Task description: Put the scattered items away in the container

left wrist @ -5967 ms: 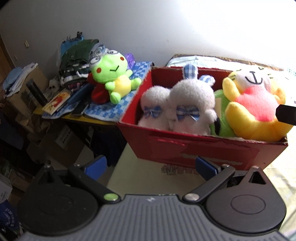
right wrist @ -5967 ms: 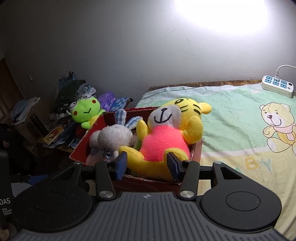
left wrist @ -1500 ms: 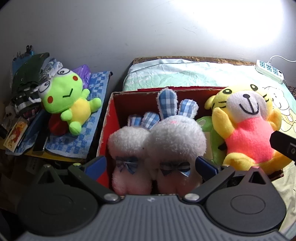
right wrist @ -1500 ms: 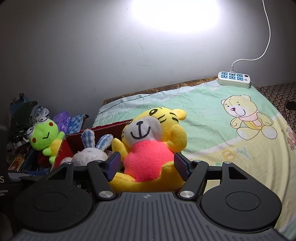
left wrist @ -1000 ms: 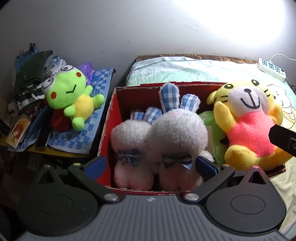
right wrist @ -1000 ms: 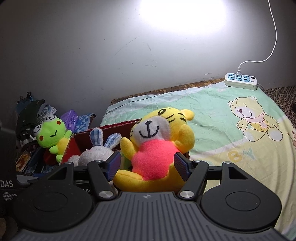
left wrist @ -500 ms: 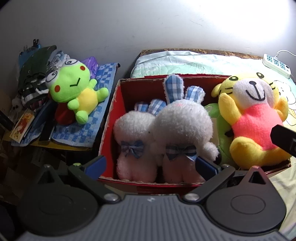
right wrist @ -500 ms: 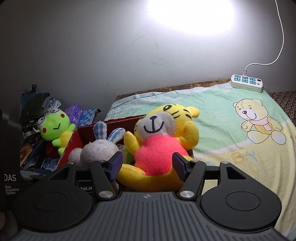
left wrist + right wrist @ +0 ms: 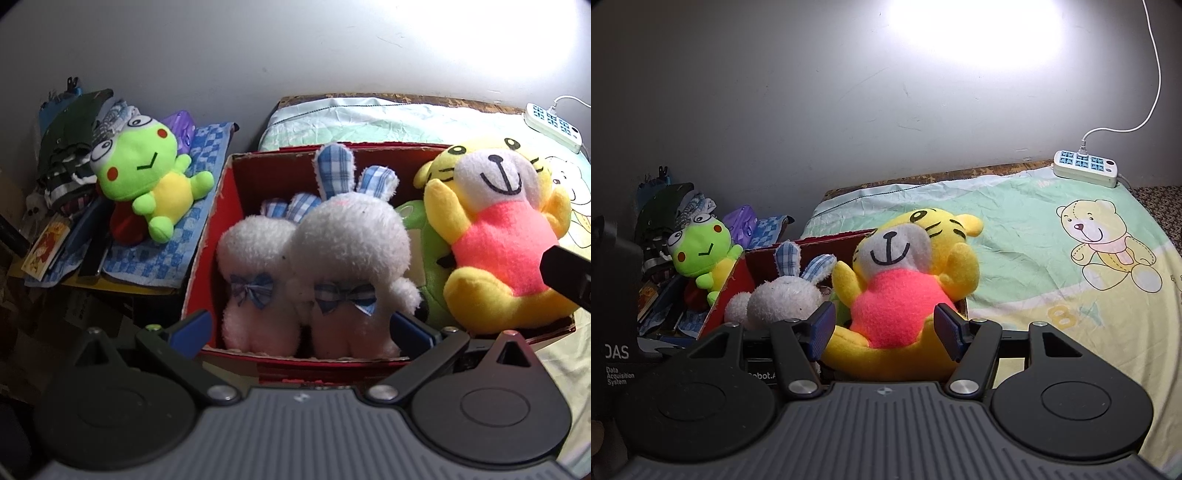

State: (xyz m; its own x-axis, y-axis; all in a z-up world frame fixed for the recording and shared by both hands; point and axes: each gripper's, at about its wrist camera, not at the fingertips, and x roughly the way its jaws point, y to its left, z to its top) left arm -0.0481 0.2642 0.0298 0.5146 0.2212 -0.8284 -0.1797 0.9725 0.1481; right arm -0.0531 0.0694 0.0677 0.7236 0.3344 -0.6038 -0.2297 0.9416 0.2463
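Green toy (image 9: 424, 254) half-hidden behind tiger (image 9: 495, 236)

Left black two-finger gripper with blue pads (image 9: 299, 326): jaws spread wide, nothing pressed between pads, tilted steeply downward. Right black two-finger gripper with blue pads (image 9: 883, 328): pitched down less steeply, jaws wide apart, pads apart from anything between them. Right gripper's black finger (image 9: 565, 276) juts into left wrist view from right edge. Left gripper's dark housing (image 9: 613, 295) sits at left edge of right wrist view.
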